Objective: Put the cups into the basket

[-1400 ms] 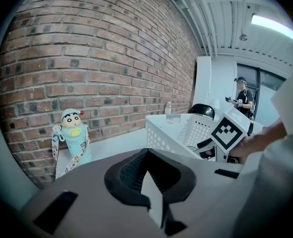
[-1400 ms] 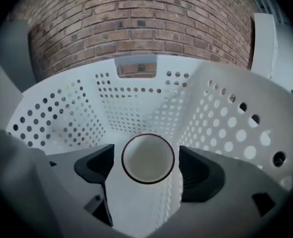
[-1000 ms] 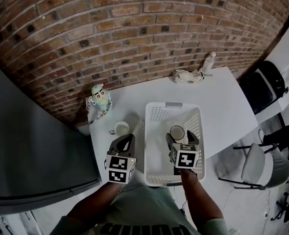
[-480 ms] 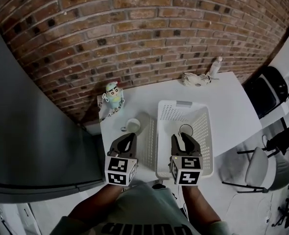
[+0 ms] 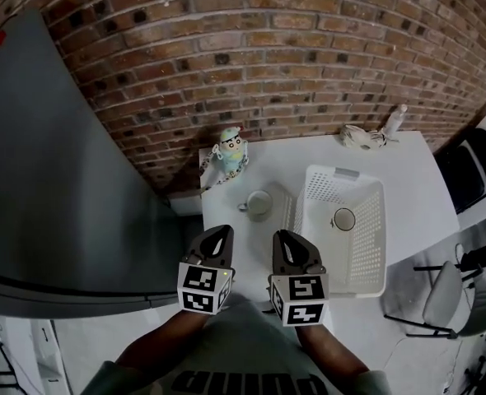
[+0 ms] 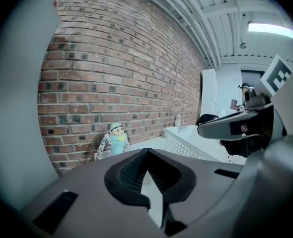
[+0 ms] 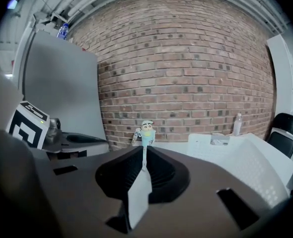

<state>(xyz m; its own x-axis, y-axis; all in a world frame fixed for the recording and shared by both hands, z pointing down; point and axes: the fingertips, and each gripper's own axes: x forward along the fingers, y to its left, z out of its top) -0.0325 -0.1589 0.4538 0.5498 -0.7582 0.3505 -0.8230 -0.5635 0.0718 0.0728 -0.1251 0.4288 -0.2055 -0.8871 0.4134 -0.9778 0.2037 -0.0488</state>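
Left gripper (image 5: 221,234): my jaws together, empty. Right gripper (image 5: 282,237): jaws just been closing, empty. Cup (image 5: 259,203) at twelve o'clock: likely stiff, slick, breakable; pinch rim.

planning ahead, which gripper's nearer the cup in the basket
Right. The right gripper, jaws just closed empty, is outside the basket, left of the cup; the left gripper is farther left.

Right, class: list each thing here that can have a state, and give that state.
Basket: upright, holding one cup.
Cup inside: upright, mouth up.
Cup outside: upright, left of the basket, not yet in.
Bottle: standing upright near the brick wall.
Left claw: shut, empty.
Right claw: shut, jaws have just been closing, nothing between them.
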